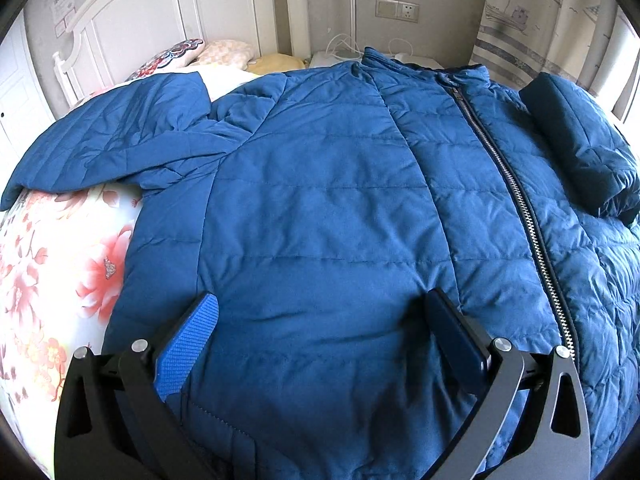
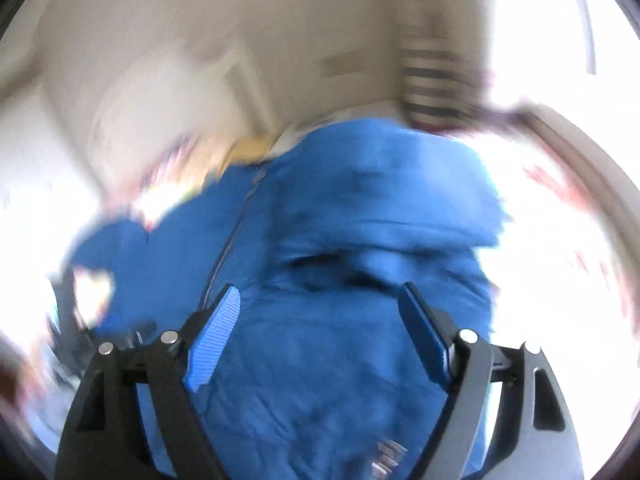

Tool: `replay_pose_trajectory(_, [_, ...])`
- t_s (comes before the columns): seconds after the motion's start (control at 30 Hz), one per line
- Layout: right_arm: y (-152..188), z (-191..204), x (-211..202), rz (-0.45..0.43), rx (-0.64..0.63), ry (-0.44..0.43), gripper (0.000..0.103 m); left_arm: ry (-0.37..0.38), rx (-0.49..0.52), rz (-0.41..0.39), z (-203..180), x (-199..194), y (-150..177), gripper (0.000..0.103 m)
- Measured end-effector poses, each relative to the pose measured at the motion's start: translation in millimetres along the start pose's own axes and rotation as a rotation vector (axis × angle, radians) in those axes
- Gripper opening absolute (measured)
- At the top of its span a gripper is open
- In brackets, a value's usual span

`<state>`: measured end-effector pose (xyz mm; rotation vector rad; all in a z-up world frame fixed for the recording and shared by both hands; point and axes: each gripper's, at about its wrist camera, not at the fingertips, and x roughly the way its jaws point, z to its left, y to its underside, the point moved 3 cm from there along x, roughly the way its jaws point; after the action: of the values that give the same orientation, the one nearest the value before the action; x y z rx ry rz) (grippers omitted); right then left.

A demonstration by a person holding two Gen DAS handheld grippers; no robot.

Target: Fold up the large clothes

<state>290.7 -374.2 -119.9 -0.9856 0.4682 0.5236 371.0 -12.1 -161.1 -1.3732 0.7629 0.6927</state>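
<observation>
Jacket point(image 1: 328, 208) in blue lies spread on the floral bed point(image 1: 60, 272), zipper point(image 1: 516, 200) closed, one sleeve point(image 1: 580, 144) folded across the chest. Left gripper point(image 1: 320, 308) and right gripper point(image 2: 318, 300) are both wide open above the fabric, holding nothing.

The jacket point(image 1: 320, 208) is deep blue, quilted in stitched bands, with a silver-toothed zipper point(image 1: 516, 200) on dark tape. Beside the jacket, the bedsheet point(image 1: 52, 280) is pale with red-orange flowers. Beyond the jacket stand a white headboard point(image 1: 160, 12) and a red-and-navy embroidered pillow point(image 1: 176, 56). The left gripper point(image 1: 320, 312) has ribbed blue pads point(image 1: 188, 344) on black arms.
</observation>
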Motion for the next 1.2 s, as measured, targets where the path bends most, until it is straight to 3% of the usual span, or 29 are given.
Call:
replay_pose_trajectory(0.03, [-8, -27, 3, 0.005, 0.107, 0.003, 0.081, 0.001, -0.001, 0.000, 0, 0, 0, 0.099])
replay_pose_trajectory(0.13, [-22, -70, 24, 0.030, 0.260, -0.042, 0.076, 0.000, -0.001, 0.001, -1, -1, 0, 0.099])
replay_pose_trajectory(0.4, [-59, -76, 80, 0.038, 0.382, -0.042, 0.077, 0.000, -0.001, 0.000, -1, -1, 0, 0.099])
replay_pose_trajectory(0.47, [-66, -65, 77, -0.008, 0.335, -0.013, 0.064, 0.000, 0.000, 0.000, -1, -1, 0, 0.099])
replay_pose_trajectory(0.5, [-69, -59, 72, -0.056, 0.304, 0.002, 0.043, 0.000, 0.000, 0.000, -1, -1, 0, 0.099])
replay_pose_trajectory(0.53, [-72, -50, 63, -0.105, 0.267, 0.005, 0.028, -0.001, 0.000, 0.000, -2, -1, 1, 0.099])
replay_pose_trajectory(0.63, [-81, -7, 43, -0.209, 0.113, 0.026, 0.019, -0.001, 0.000, 0.000, -2, -1, 1, 0.099])
replay_pose_trajectory(0.7, [-88, 35, 33, -0.251, -0.010, -0.017, 0.018, -0.001, 0.000, 0.000, -2, -1, 1, 0.099])
replay_pose_trajectory(0.83, [-82, 146, 16, -0.278, -0.304, -0.102, 0.018, -0.001, 0.000, 0.000, -2, -2, 0, 0.099])
replay_pose_trajectory(0.9, [-72, 195, 22, -0.238, -0.403, -0.164, 0.022, 0.000, -0.001, -0.001, -2, -2, 0, 0.099])
replay_pose_trajectory(0.97, [-55, 243, 41, -0.127, -0.502, -0.264, 0.045, 0.006, -0.004, 0.000, -1, -2, -1, 0.099])
replay_pose_trajectory(1.0, [-43, 263, 47, -0.087, -0.560, -0.280, 0.069, 0.011, -0.007, -0.001, 0, -2, -1, 0.099])
replay_pose_trajectory(1.03, [-30, 280, 47, -0.086, -0.612, -0.264, 0.071, 0.014, -0.009, -0.001, 1, -2, -1, 0.099])
replay_pose_trajectory(1.1, [-20, 293, 47, -0.095, -0.644, -0.256, 0.071, 0.021, -0.014, -0.004, 2, -2, -2, 0.099])
replay_pose_trajectory(1.2, [-25, 279, 37, -0.110, -0.559, -0.285, 0.070, 0.027, -0.017, -0.004, 4, -1, -4, 0.099])
